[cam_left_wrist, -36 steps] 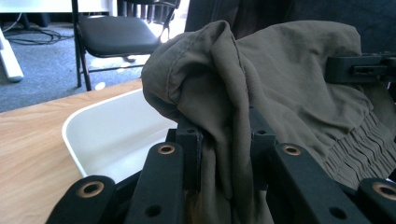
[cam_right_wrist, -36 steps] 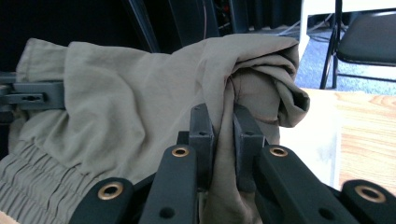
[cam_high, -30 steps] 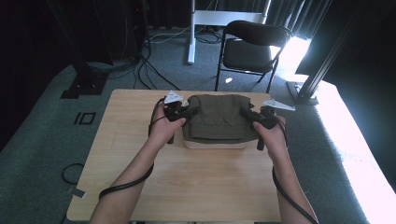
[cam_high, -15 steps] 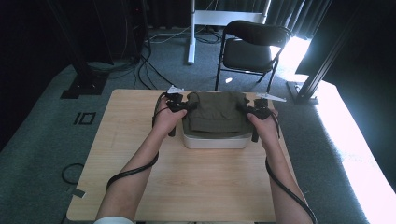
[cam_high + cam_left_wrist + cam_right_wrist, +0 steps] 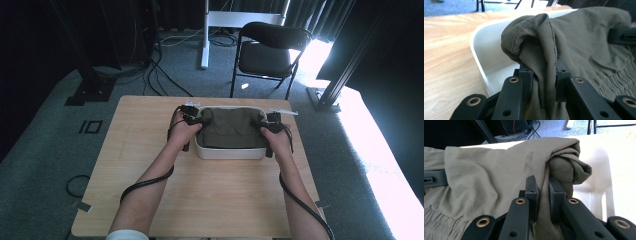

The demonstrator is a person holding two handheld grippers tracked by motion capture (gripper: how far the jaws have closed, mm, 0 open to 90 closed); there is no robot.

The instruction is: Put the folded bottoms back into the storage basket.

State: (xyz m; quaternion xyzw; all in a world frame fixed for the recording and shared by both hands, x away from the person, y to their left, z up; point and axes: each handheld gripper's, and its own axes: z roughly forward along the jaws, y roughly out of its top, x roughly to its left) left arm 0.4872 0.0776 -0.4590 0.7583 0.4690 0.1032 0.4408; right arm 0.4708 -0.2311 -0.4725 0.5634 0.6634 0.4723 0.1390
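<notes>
A wooden table [image 5: 150,150] stands in a dark room w/ grey carpet, and a white tub [image 5: 230,151] sits toward its far middle. An olive-green cloth [image 5: 230,129], prob. a garment w/ an elastic gathered edge, lies folded inside the tub and covers most of it. The person reaches in from the near side, forearms stretched fwd, one hand at each end of the tub. The left gripper [image 5: 192,116] is at the tub's left end, its jaws clamped on a bunched fold of the cloth; in the left gripper view the fabric rises in a ridge between the black jaws, just above the tub's white wall [image 5: 486,60]. The right gripper [image 5: 267,121] is at the tub's right end, jaws pinched together on a rolled corner of the cloth [image 5: 564,167]. A black folding chair [image 5: 267,47] stands beyond the table, well apart from it, w/ cables [image 5: 160,70] on the floor at far left.
</notes>
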